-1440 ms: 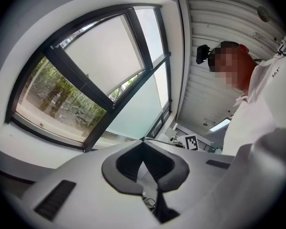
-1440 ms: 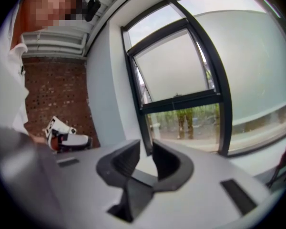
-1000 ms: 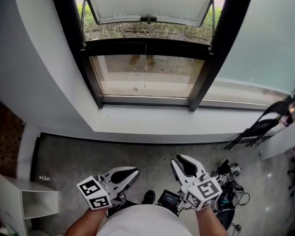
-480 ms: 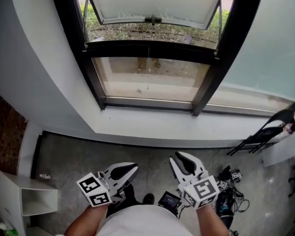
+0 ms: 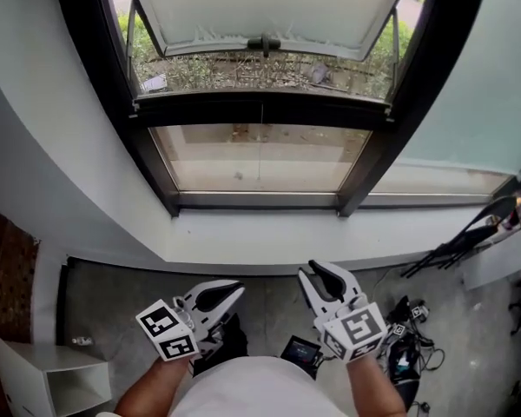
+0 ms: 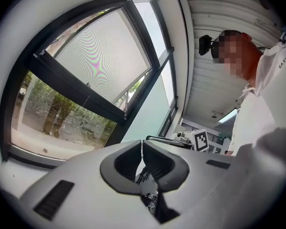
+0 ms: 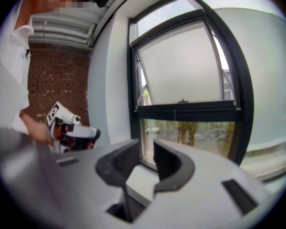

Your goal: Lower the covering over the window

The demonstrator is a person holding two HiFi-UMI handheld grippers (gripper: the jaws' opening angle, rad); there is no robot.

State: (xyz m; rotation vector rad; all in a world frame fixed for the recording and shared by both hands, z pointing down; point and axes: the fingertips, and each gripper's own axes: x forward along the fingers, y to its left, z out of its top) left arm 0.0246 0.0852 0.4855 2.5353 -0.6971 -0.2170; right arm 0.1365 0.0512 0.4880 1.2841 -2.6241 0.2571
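The person is standing square to the window (image 5: 260, 159), holding both grippers low at the waist, well short of the glass. The left gripper (image 5: 236, 288) is sitting closed on nothing; the right gripper (image 5: 315, 272) is keeping its jaws slightly apart, empty. The covering itself isn't showing. A thin cord (image 5: 261, 137) is hanging vertically mid-pane, ahead and above, roughly between both grippers. Only the sill (image 5: 260, 228) is lying between, leaving open room to reach.
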